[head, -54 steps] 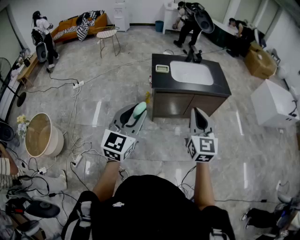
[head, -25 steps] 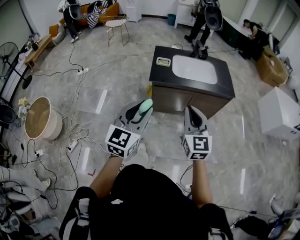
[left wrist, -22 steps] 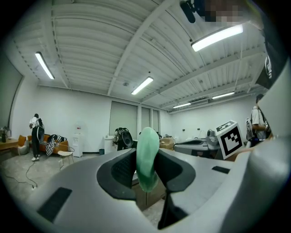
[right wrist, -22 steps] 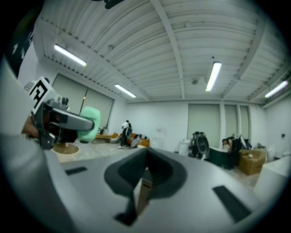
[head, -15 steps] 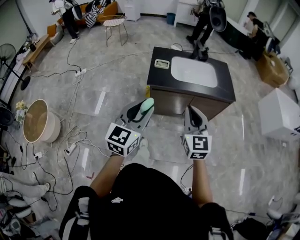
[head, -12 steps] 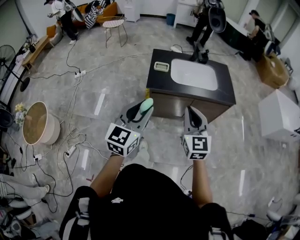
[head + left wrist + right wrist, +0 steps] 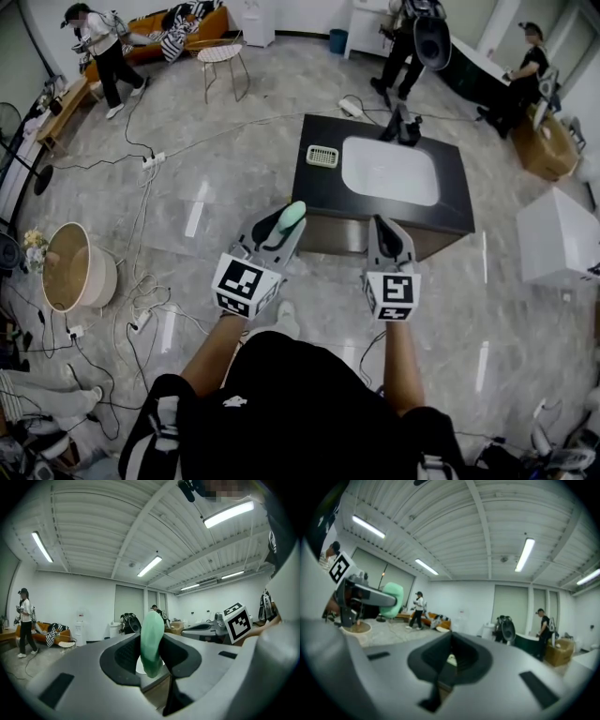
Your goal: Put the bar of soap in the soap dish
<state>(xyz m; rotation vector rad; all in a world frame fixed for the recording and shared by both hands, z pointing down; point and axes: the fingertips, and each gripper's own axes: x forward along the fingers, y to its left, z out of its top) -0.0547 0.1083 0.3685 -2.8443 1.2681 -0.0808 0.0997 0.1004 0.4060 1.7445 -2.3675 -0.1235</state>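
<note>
Closing on sink counter, nearer than before.
Green soap bar clamped in left gripper; right gripper closed, empty; soap dish, upper centre, not yet reachable.

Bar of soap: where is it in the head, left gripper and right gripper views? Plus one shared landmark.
Head view: bar of soap at centre, between the left gripper's jaws.
Left gripper view: dead centre, clamped on edge between the jaws.
Right gripper view: upper left, held in the left gripper.
Shared landmark: orange sofa.
</note>
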